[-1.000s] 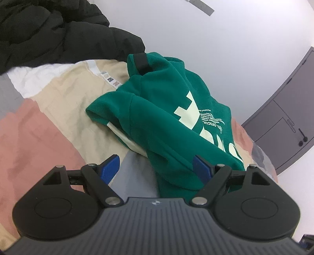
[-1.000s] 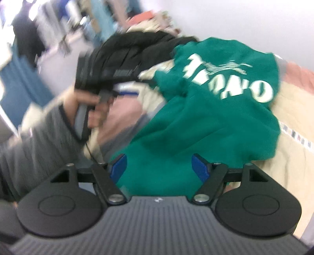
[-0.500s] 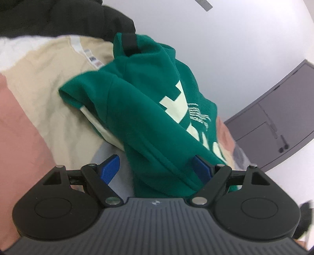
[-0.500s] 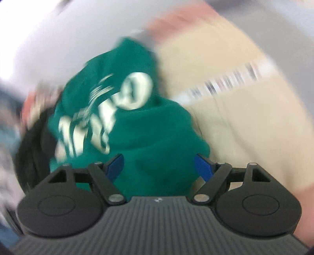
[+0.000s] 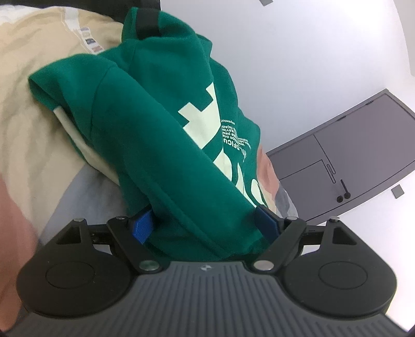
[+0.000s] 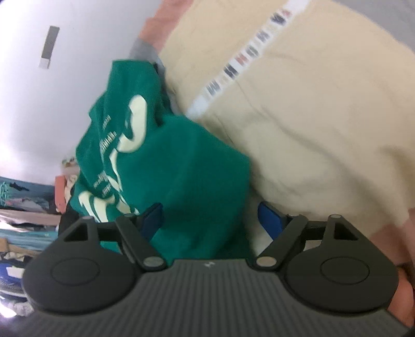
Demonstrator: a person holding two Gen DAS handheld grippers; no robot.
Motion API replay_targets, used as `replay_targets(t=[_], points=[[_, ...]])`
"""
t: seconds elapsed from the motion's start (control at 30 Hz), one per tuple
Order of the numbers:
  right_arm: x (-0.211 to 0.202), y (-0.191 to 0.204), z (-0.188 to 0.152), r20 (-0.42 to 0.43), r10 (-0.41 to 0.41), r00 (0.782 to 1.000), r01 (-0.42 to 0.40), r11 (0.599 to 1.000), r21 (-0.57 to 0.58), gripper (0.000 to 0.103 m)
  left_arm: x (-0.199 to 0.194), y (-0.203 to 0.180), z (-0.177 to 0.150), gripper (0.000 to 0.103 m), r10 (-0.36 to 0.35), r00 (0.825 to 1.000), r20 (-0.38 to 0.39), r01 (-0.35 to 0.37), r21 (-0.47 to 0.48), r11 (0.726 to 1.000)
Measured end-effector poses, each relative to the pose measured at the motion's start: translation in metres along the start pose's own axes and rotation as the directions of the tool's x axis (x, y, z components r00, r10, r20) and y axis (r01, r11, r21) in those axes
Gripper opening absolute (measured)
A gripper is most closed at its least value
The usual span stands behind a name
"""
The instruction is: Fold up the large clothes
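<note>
A green sweatshirt (image 5: 160, 124) with cream lettering lies crumpled on the patchwork bed cover (image 5: 33, 145). My left gripper (image 5: 205, 225) is open, with the sweatshirt's near edge lying between its blue fingers (image 5: 141, 224). In the right wrist view the same sweatshirt (image 6: 181, 176) fills the middle. My right gripper (image 6: 211, 220) is open, with green cloth between its blue fingers (image 6: 269, 223). Neither grips the cloth.
The beige, pink and grey bed cover (image 6: 298, 116) has a label strip (image 6: 246, 54). A black jacket (image 5: 147, 18) lies behind the sweatshirt. A white wall and a grey door (image 5: 350, 155) stand beyond. Piled clothes (image 6: 28, 202) show at the left in the right wrist view.
Both grippers have moved in on the sweatshirt, so its cloth now lies between their fingers. The right gripper swung round from facing the room to the bed cover.
</note>
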State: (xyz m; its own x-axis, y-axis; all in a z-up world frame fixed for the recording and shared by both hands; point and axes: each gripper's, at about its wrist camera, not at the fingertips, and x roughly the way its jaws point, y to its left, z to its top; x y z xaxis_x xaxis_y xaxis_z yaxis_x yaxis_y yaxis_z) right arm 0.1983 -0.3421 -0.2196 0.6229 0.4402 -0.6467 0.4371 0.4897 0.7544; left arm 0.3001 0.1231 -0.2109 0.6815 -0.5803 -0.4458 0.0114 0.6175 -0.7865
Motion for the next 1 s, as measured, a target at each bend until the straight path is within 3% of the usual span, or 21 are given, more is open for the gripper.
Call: replay_targets(t=[0.1, 0.17, 0.2, 0.23, 0.27, 0.3, 0.33, 0.43, 0.53, 0.6, 0.7, 0.83, 1.0], points=[[0.012, -0.004, 0.006, -0.006, 0.024, 1.0, -0.024, 1.0, -0.014, 0.083, 0.012, -0.002, -0.001, 0.082, 0.026, 1.0, 0.003, -0.026, 0.007, 1.0], [0.016, 0.0, 0.008, -0.009, 0.057, 0.998, -0.058, 0.998, -0.036, 0.081, 0.014, -0.006, -0.003, 0.064, 0.046, 0.999, 0.009, -0.046, 0.025, 0.999], [0.017, 0.005, 0.01, -0.005, 0.082, 0.997, -0.082, 0.995, -0.064, 0.07, 0.013, -0.009, -0.003, 0.058, 0.065, 0.998, 0.011, -0.066, 0.042, 0.997], [0.017, 0.01, 0.011, 0.002, 0.095, 0.995, -0.095, 0.991, -0.096, 0.064, 0.01, -0.011, -0.003, 0.045, 0.077, 0.997, 0.013, -0.078, 0.06, 0.995], [0.015, 0.015, 0.012, 0.012, 0.101, 0.995, -0.099, 0.987, -0.13, 0.052, 0.005, -0.013, -0.003, 0.032, 0.077, 0.997, 0.024, -0.079, 0.072, 0.994], [0.012, 0.02, 0.013, 0.028, 0.116, 0.993, -0.11, 0.981, -0.157, 0.028, -0.002, -0.015, -0.004, 0.028, 0.069, 0.997, 0.041, -0.072, 0.068, 0.995], [0.01, 0.022, 0.013, 0.043, 0.144, 0.989, -0.135, 0.977, -0.167, 0.019, -0.012, -0.017, -0.003, 0.022, 0.054, 0.997, 0.058, -0.057, 0.059, 0.997], [-0.006, 0.034, 0.01, 0.054, 0.252, 0.966, -0.232, 0.943, -0.239, 0.014, -0.047, -0.02, -0.005, 0.014, 0.007, 0.993, 0.119, -0.011, 0.029, 1.0], [-0.031, 0.048, 0.004, 0.071, 0.383, 0.921, -0.344, 0.885, -0.313, 0.012, -0.084, -0.017, -0.009, 0.012, -0.048, 0.985, 0.166, 0.052, -0.02, 0.998], [-0.043, 0.057, 0.001, 0.089, 0.416, 0.905, -0.362, 0.862, -0.354, 0.012, -0.102, -0.016, -0.011, 0.012, -0.072, 0.979, 0.188, 0.081, -0.039, 0.996], [-0.045, 0.06, -0.003, 0.122, 0.354, 0.927, -0.286, 0.88, -0.379, 0.012, -0.122, -0.011, -0.016, 0.012, -0.051, 0.98, 0.191, 0.066, -0.074, 0.995], [-0.032, 0.048, -0.005, 0.098, 0.231, 0.968, -0.186, 0.923, -0.337, 0.012, -0.125, -0.001, -0.032, 0.012, 0.058, 0.988, 0.14, -0.048, -0.079, 0.996], [-0.022, 0.038, -0.007, 0.043, 0.187, 0.982, -0.169, 0.95, -0.264, 0.017, -0.118, 0.004, -0.031, 0.013, 0.095, 0.99, 0.107, -0.086, -0.09, 0.992]])
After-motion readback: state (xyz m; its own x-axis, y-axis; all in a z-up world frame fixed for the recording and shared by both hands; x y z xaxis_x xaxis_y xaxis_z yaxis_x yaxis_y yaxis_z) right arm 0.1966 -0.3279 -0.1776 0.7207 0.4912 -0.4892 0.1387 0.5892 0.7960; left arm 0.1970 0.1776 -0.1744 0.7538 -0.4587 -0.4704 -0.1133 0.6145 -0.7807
